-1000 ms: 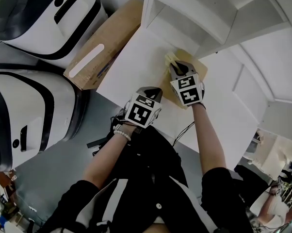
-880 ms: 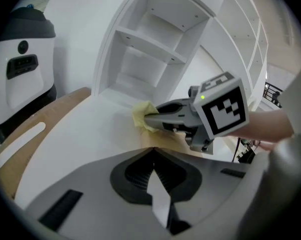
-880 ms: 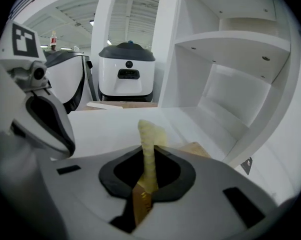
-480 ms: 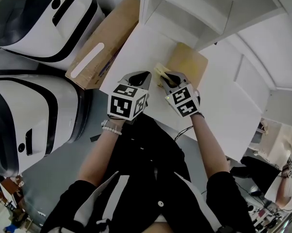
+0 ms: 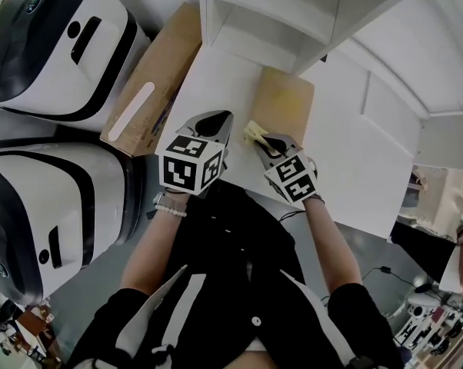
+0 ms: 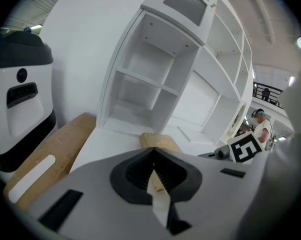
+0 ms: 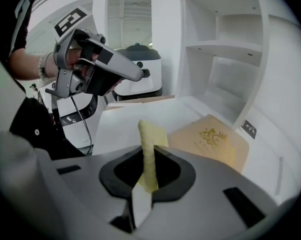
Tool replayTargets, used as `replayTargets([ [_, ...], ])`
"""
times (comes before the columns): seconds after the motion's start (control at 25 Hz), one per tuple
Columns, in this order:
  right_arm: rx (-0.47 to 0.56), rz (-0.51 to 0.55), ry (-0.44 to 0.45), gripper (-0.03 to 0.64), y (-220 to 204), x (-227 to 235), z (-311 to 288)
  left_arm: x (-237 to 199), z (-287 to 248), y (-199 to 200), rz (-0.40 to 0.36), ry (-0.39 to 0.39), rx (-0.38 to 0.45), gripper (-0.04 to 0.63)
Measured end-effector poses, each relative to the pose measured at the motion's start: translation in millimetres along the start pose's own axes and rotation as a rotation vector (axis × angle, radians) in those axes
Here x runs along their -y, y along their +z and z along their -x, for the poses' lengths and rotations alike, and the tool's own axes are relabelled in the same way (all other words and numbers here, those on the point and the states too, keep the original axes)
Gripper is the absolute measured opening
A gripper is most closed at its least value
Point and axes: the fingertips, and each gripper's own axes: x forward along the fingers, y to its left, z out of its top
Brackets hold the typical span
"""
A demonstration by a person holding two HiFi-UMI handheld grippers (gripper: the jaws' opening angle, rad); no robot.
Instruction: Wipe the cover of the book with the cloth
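Wiping step. Your right gripper (image 5: 261, 140) pinches yellow cloth (image 5: 252, 132), just beside near corner of book (image 5: 285, 102). Left gripper (image 5: 218, 121) closed tight, empty. Book flat on white table (image 5: 216, 75). Next: lay cloth on cover, rub across.

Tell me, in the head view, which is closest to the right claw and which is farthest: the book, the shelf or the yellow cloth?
1. yellow cloth, pinched in the right claw.
2. book, lying flat just beyond it.
3. shelf, at the back.
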Motion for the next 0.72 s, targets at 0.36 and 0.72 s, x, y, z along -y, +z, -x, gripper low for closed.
replayTargets([
  [0.36, 0.196, -0.146, -0.214, 0.037, 23, 24, 75, 37, 11, 41, -0.127, -0.083, 0.073, 0.002],
  [0.72, 0.459, -0.154, -0.456, 0.037, 86, 43, 171, 89, 37, 88, -0.23, -0.195, 0.179, 0.002],
])
